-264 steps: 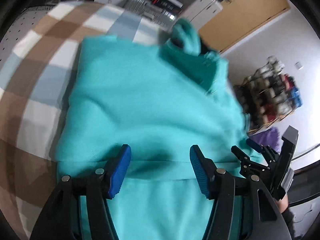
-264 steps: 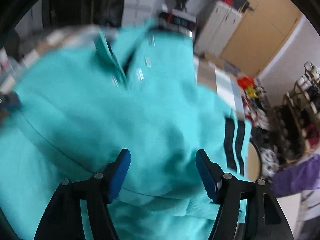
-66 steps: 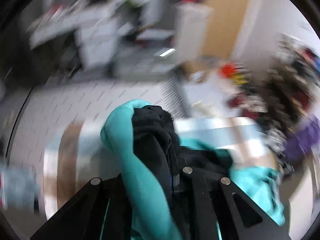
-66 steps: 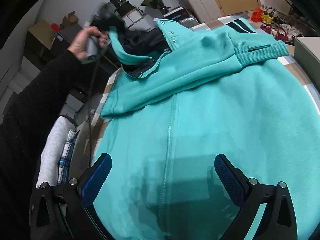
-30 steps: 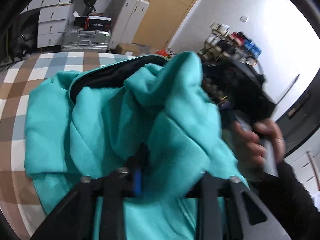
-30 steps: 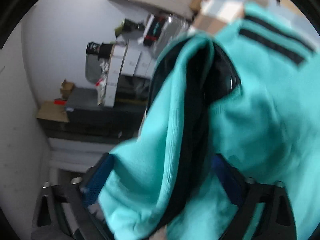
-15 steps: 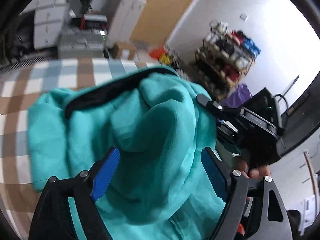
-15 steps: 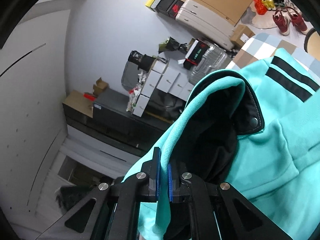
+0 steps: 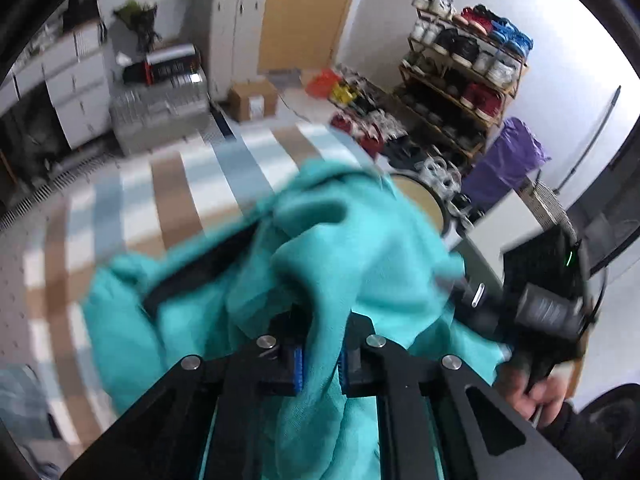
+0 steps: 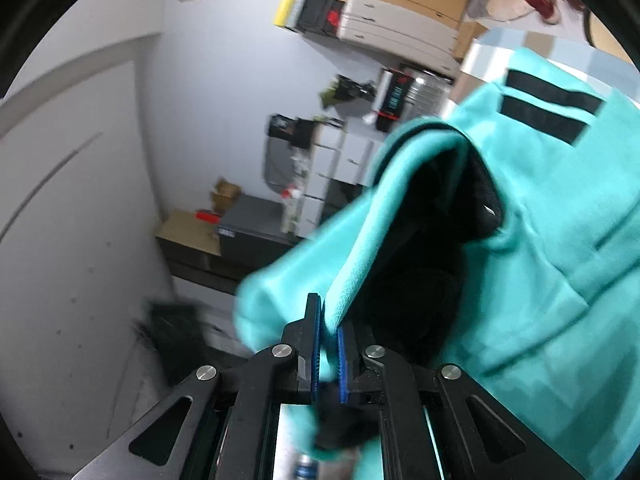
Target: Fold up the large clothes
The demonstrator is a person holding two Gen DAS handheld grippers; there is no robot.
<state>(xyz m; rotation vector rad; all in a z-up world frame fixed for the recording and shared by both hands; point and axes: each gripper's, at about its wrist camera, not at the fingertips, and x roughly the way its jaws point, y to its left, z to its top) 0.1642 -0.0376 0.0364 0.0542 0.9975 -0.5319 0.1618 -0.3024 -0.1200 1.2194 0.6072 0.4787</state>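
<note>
garment: teal hoodie (image 9: 360, 248), black lining, two black stripes on one part
state: bunched, partly lifted
location: over checked desk (image 9: 192, 184)

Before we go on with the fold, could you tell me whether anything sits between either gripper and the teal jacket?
Nothing visible does. The left gripper is closing on a fold of the teal jacket, and the right gripper pinches its hem.

Checked cloth (image 9: 224, 184) in brown, white and pale blue covered the surface. Teal jacket (image 9: 360, 240) lay bunched on its near part, partly lifted. Far squares stayed bare.
</note>
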